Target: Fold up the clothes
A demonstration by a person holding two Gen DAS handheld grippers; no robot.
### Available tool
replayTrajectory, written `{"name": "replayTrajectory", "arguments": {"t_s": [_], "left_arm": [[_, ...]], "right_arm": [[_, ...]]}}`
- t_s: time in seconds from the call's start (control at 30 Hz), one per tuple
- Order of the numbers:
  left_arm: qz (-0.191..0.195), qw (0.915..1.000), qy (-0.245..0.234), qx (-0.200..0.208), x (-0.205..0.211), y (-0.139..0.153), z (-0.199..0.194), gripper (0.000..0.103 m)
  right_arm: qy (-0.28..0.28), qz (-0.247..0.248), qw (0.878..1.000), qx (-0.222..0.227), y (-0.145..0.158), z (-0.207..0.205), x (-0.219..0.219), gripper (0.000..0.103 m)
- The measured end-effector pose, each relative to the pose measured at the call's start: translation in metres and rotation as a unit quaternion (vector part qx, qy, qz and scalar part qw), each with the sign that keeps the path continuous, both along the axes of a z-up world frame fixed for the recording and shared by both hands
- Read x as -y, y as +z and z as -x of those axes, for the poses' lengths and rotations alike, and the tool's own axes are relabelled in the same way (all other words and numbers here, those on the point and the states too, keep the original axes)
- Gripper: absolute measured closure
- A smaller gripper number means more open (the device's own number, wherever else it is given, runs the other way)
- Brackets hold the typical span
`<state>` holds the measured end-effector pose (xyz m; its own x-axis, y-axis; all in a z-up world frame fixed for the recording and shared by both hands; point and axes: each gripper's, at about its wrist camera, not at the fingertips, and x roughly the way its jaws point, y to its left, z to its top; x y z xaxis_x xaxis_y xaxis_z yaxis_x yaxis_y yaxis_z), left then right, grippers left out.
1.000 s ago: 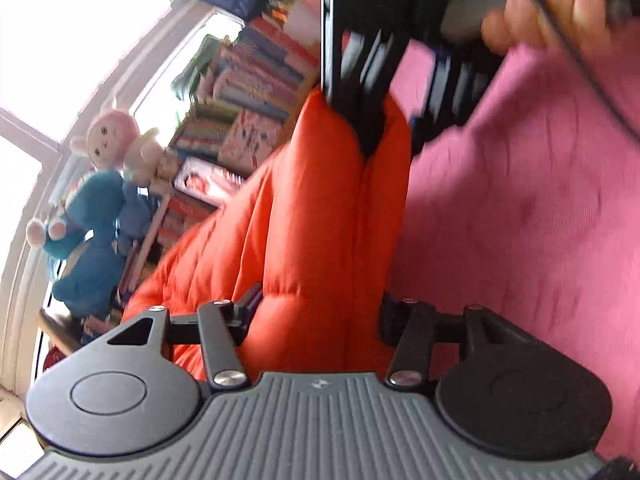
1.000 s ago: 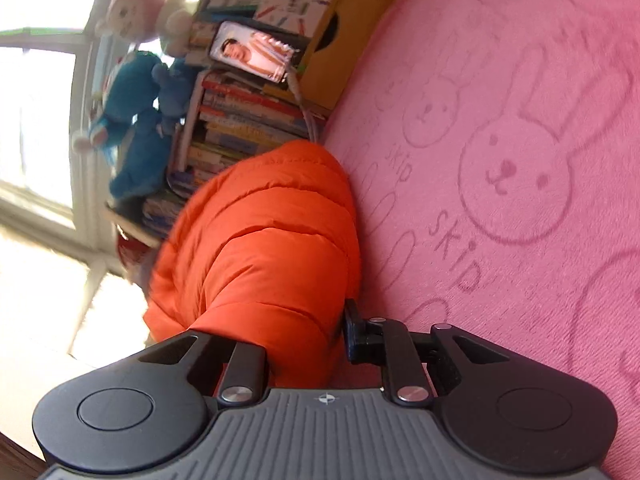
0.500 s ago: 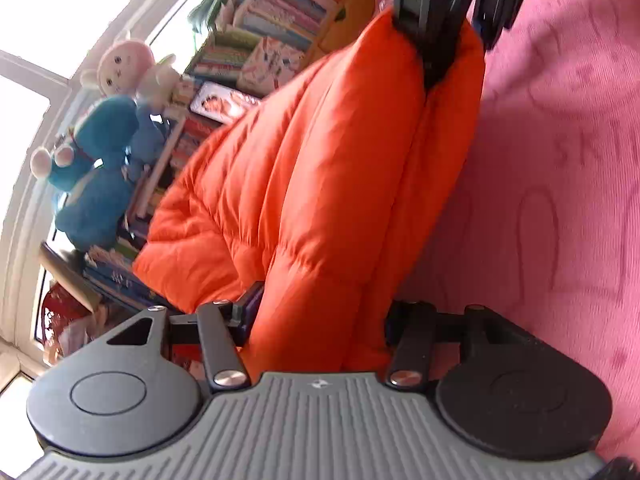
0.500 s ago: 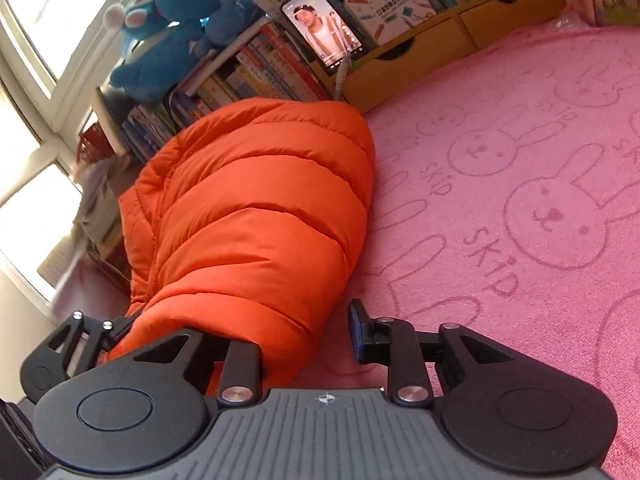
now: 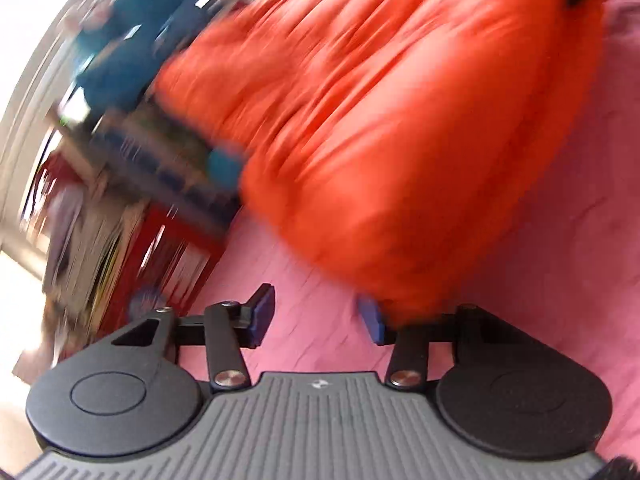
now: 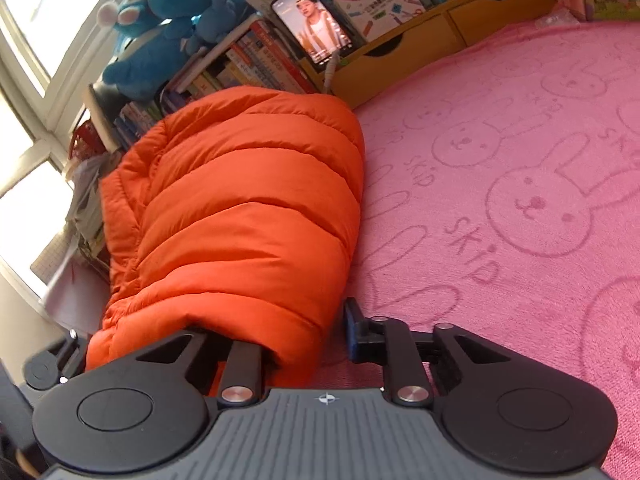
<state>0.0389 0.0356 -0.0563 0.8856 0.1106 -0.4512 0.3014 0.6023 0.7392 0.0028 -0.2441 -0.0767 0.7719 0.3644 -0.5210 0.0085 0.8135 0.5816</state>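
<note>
Pink bunny-print blanket [image 6: 520, 168] underfoot, bookshelf [image 6: 280, 52] behind, orange puffer jacket [image 6: 240, 216] lying along the blanket's left edge.
Left gripper [image 5: 316, 320] stands part open, jaws just closing a notch, nothing between them but pink blanket; the jacket's near end only brushes past its right pad in a blurred view. Right gripper [image 6: 304, 344] is clamped on the jacket's near end, orange padding bulging over the left finger, blue right pad [image 6: 351, 332] showing beside it.
</note>
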Motion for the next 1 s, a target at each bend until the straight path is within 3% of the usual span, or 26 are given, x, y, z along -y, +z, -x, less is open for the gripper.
{"name": "replayTrajectory", "arguments": {"t_s": [0.1,0.23,0.3,0.37,0.43,0.53,0.63,0.7,0.8,0.9,1.0], "left_arm": [[0.031,0.9989,0.035,-0.010,-0.016,0.012,0.002,0.058],[0.093,0.9916,0.087,0.026,-0.042,0.048,0.004,0.055],[0.130,0.9840,0.113,0.045,-0.054,0.068,0.005,0.051],[0.204,0.9673,0.134,0.070,-0.062,0.098,0.003,0.051],[0.267,0.9522,0.121,0.088,-0.057,0.122,0.000,0.051],[0.312,0.9441,0.046,0.096,-0.021,0.141,-0.004,0.045],[0.317,0.9441,-0.013,0.091,0.028,0.144,-0.021,0.044],[0.325,0.9429,-0.021,0.072,0.051,0.143,-0.043,0.044],[0.336,0.9414,0.002,0.023,0.068,0.134,-0.081,0.048],[0.322,0.9458,0.044,-0.009,0.068,0.113,-0.113,0.048],[0.326,0.9425,0.067,-0.033,0.058,0.090,-0.130,0.046]], "right_arm": [[0.003,-0.012,1.000,0.002,-0.002,0.001,0.003,0.083],[0.004,-0.017,1.000,0.003,-0.004,0.002,0.005,0.083],[0.005,-0.019,1.000,0.003,-0.004,0.002,0.005,0.083],[0.006,-0.020,1.000,0.003,-0.005,0.002,0.005,0.083],[0.007,-0.022,1.000,0.004,-0.005,0.002,0.005,0.083],[0.009,-0.022,1.000,0.004,-0.006,0.003,0.005,0.082],[0.013,-0.020,1.000,0.003,-0.005,0.002,0.004,0.082],[0.019,-0.019,1.000,0.002,-0.005,0.001,0.005,0.082],[0.033,-0.019,0.999,0.000,-0.004,0.000,0.008,0.082],[0.052,-0.019,0.998,0.001,-0.004,-0.001,0.011,0.081],[0.078,-0.025,0.997,0.006,-0.004,-0.001,0.015,0.074]]}}
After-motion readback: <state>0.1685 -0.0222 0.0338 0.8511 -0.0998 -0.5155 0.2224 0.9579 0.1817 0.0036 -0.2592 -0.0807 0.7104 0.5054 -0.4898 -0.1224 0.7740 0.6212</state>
